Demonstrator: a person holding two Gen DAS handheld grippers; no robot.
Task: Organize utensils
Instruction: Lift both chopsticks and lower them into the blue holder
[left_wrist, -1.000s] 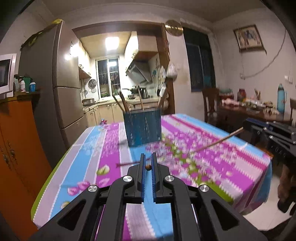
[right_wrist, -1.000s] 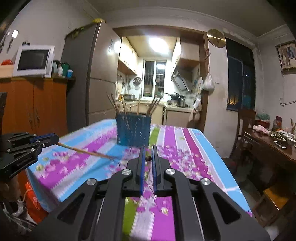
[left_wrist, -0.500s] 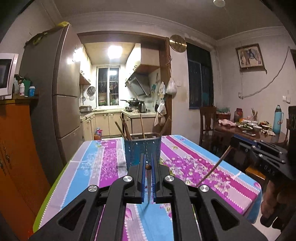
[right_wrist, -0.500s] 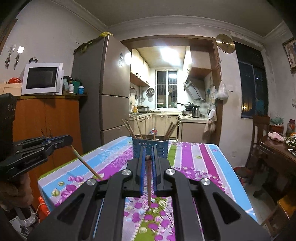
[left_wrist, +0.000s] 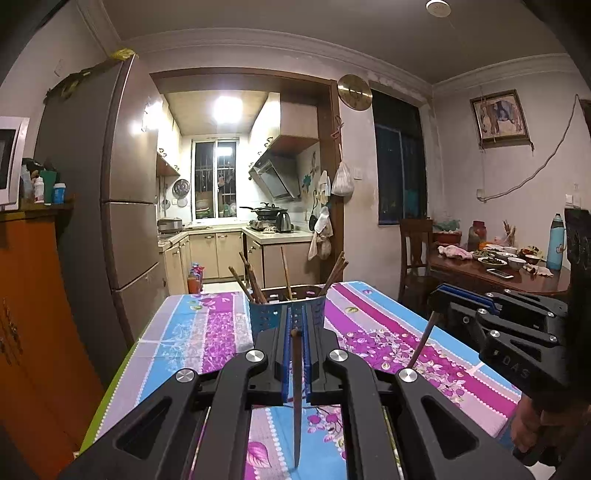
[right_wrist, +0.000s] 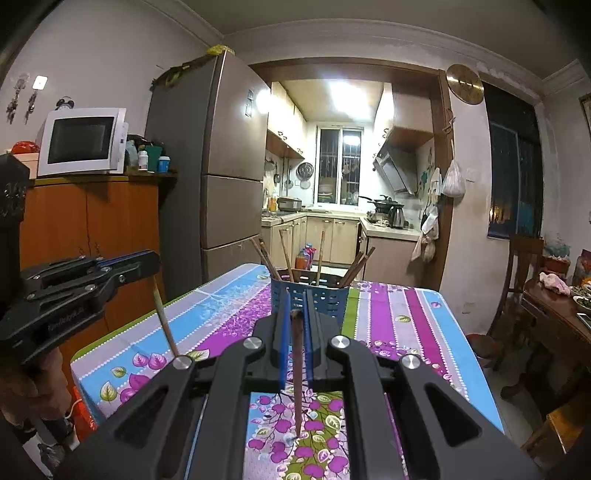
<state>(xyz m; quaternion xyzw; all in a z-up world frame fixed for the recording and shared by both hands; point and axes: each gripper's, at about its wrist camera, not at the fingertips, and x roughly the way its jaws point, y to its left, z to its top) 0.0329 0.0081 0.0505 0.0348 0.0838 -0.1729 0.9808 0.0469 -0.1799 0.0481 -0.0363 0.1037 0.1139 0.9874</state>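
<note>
Now | our left gripper (left_wrist: 295, 325) clamps one brown wooden chopstick (left_wrist: 296, 387) | right gripper (right_wrist: 295, 310) clamps another (right_wrist: 296, 369) | blue perforated plastic holder (right_wrist: 309, 295) already holds several | both await insertion

Two brown wooden chopsticks (left_wrist: 296, 387) (right_wrist: 297, 373), each hanging tip-down, blue perforated holder (right_wrist: 309, 298) upright on counter, more chopsticks leaning inside.

Tablecloth (left_wrist: 388, 332): purple/blue/pink stripes w/ floral print; holder (right_wrist: 325, 295) blue, perforated; chopsticks (right_wrist: 284, 254) brown.
</note>
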